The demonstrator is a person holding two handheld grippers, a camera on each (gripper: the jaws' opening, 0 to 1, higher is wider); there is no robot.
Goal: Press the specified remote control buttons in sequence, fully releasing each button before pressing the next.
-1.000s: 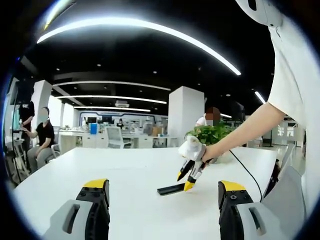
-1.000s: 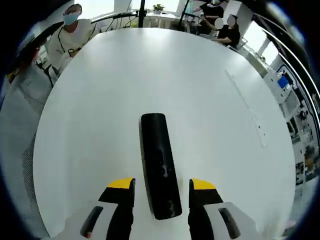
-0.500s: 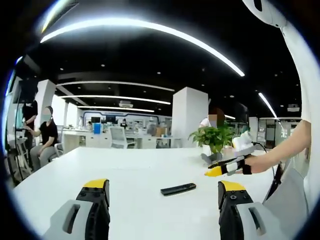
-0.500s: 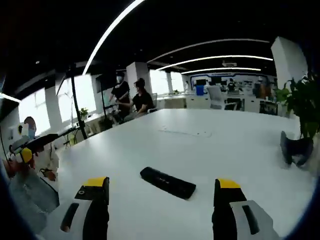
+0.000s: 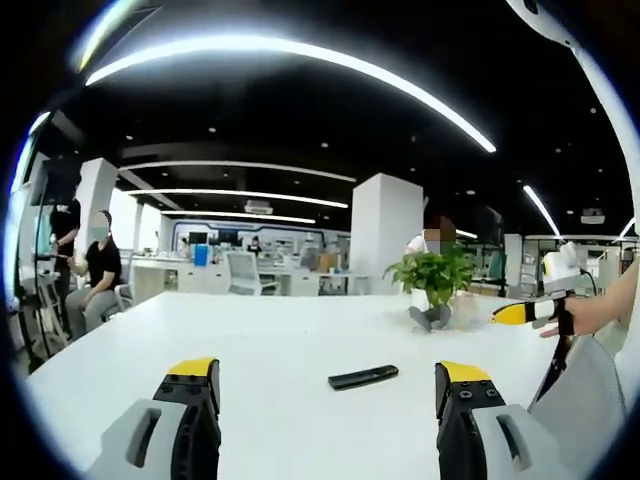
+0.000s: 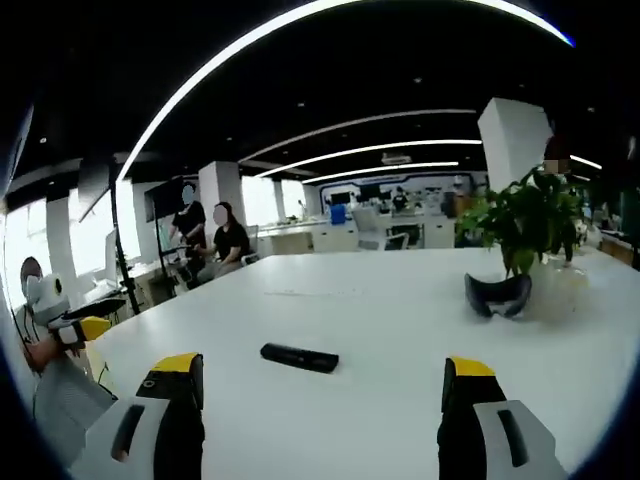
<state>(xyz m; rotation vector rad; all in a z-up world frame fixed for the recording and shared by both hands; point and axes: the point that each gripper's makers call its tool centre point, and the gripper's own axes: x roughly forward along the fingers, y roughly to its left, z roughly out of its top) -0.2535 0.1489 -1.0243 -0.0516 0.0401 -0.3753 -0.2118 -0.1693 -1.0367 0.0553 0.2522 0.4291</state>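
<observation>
Left gripper view, left to right: left gripper (image 5: 328, 385) rises from the bottom edge, 2 yellow-tipped jaws spread wide apart, nothing between them. Remote (image 5: 363, 376) lies flat on the white bench (image 5: 250, 340), just right of centre, well clear of both tips. Potted plant (image 5: 436, 275) sits behind it, centre-right. Right gripper (image 5: 525, 313) comes in at the far right edge, held level in the person's hand (image 5: 590, 312), tip pointing left, above the bench and well apart from the remote.

Right gripper view, left to right: left gripper (image 6: 85, 328) at the far left edge. Remote (image 6: 299, 357) sits left of centre, flat, long axis roughly across the frame. Right gripper's own jaws also stand wide apart and empty at the bottom edge. Plant (image 6: 520, 225) upper right, with a dark curved object (image 6: 498, 295) on the bench in front of it; can't tell what it is.

Risks, my read:
- Both grippers sit back from the remote, so no button is engaged. A long approach from here means a coarse aim, and buttons can't be made out in either view.
- Remote lies loose on a smooth bench. An off-vertical press could skid or spin it.
- Wide-open jaws make a poor pressing tip; 1 tip could catch 2 buttons.

Pose: both grippers low, roughly level, looking across the bench.
</observation>
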